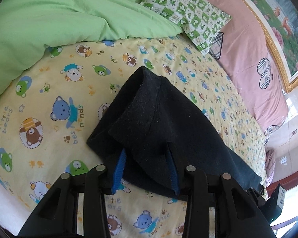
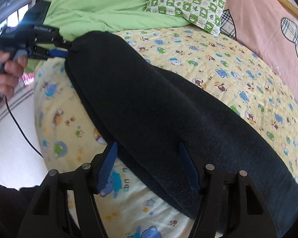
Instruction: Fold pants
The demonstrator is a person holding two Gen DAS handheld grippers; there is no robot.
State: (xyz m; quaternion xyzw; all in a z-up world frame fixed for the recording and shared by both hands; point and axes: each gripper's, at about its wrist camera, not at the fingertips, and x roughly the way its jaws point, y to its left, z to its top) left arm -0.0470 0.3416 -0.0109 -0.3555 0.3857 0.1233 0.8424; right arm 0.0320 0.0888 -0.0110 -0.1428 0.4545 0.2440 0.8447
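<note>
Black pants (image 1: 149,109) lie in a long strip on the yellow bear-print sheet (image 1: 59,99). My left gripper (image 1: 146,148) is shut on one bunched end of them, and the fabric humps up between the blue pads. The right wrist view shows the pants (image 2: 149,91) running from lower right to upper left. There a hand (image 2: 8,73) holds the left gripper (image 2: 63,51) at their far end. My right gripper (image 2: 148,144) stands open astride the near edge of the pants. Its left pad is beside the fabric on the sheet (image 2: 218,69) and its right pad is on top of the fabric.
A crumpled green quilt (image 1: 49,15) and a green checked pillow (image 1: 184,10) lie at the far side of the bed. A pink cover (image 1: 248,55) runs along the right. In the right wrist view the bed edge drops to the floor (image 2: 10,138) on the left, where a black cable (image 2: 19,129) hangs.
</note>
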